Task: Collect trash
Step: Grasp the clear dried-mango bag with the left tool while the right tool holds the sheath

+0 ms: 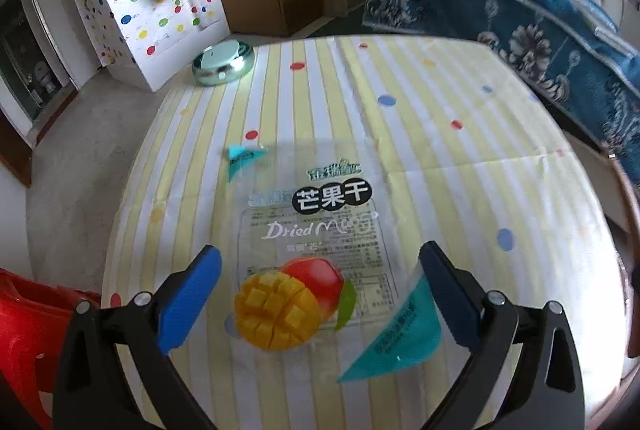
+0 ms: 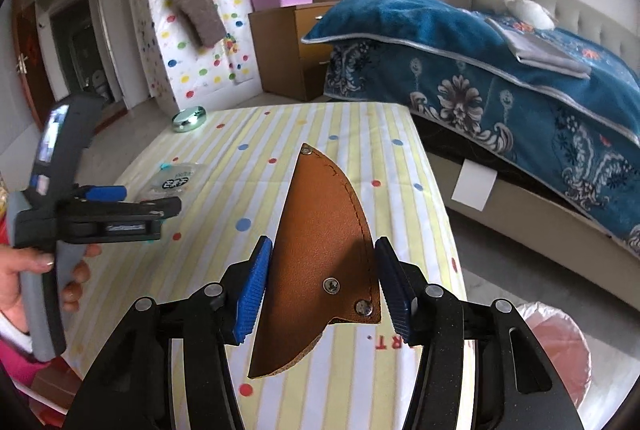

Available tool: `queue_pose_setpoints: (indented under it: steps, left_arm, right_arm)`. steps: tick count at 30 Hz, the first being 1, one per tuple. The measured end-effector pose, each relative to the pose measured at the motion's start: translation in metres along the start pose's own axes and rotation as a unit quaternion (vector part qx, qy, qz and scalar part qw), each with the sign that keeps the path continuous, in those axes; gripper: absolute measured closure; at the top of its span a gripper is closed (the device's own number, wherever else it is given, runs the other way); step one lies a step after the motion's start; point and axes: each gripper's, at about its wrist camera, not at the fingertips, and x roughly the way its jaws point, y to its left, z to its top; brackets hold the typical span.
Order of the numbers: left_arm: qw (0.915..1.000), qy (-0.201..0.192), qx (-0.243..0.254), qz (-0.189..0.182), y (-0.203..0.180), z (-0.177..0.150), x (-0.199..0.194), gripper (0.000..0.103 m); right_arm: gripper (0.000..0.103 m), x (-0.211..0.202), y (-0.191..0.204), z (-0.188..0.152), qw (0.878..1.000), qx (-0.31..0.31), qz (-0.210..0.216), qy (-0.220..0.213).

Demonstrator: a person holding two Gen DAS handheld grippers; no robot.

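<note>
The blue-padded fingers (image 1: 188, 306) of the left gripper (image 1: 320, 294) stand spread wide, holding nothing, with the flat clear plastic dried-mango wrapper (image 1: 308, 250) lying on the table between and beyond them. The wrapper, printed with a cut mango and teal corners, rests flat on the yellow-striped, dotted tablecloth (image 1: 460, 150), and I judge the tips are hovering just above it rather than touching, though the view does not settle that.

On the other side, the right gripper (image 2: 322, 282) has its ribbed blue pads (image 2: 252, 294) set on either side of a brown leather curved sheath (image 2: 320, 250) with metal rivets. The pads sit right at the sheath's edges; whether they press it or merely flank it I cannot tell, and the sheath may be lifted off the cloth or still lying there.

From the right wrist view, the left gripper is seen held low over the wrapper near the table's left edge. A pink-lined bin (image 2: 560, 346) stands on the floor just off the table's right side.

The step in hand looks like picking up the wrapper. It is thin and lies flat, so the left fingers probably need to come down at an edge, pinch it and then carry it across to the bin.
</note>
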Motion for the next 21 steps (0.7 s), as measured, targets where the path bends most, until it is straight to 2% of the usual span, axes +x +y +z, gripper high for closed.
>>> queue_pose_setpoints:
  steps: [6, 10, 11, 12, 14, 18, 21]
  left_arm:
    - [0.9997, -0.008, -0.014, -0.017, 0.006, -0.005, 0.004, 0.007]
    - [0.9993, -0.015, -0.002, -0.035, 0.003, -0.013, -0.001, 0.013]
    - [0.9991, -0.018, 0.003, -0.038, 0.002, -0.015, -0.004, 0.019]
    - [0.9989, -0.024, 0.008, -0.040, 0.002, -0.018, -0.007, 0.031]
    - [0.9984, -0.028, 0.013, -0.047, 0.002, -0.024, -0.015, 0.045]
    - [0.9960, -0.033, 0.012, -0.082, 0.006, -0.039, -0.030, 0.053]
    - [0.9930, -0.059, 0.015, -0.101, 0.007, -0.053, -0.052, 0.053]
  right_arm:
    - [0.050, 0.001, -0.005, -0.007, 1.000, 0.012, 0.008, 0.002]
    - [0.050, -0.009, -0.004, -0.015, 1.000, 0.020, 0.013, -0.004]
    - [0.050, -0.008, -0.004, -0.016, 1.000, 0.020, 0.013, -0.004]
    - [0.050, -0.017, -0.003, -0.020, 1.000, 0.019, 0.012, -0.007]
    - [0.050, -0.017, -0.001, -0.022, 1.000, 0.019, 0.011, -0.007]
    - [0.050, -0.030, 0.006, -0.027, 1.000, 0.018, 0.009, -0.011]
    - [0.050, -0.047, 0.010, -0.030, 1.000, 0.017, 0.006, -0.024]
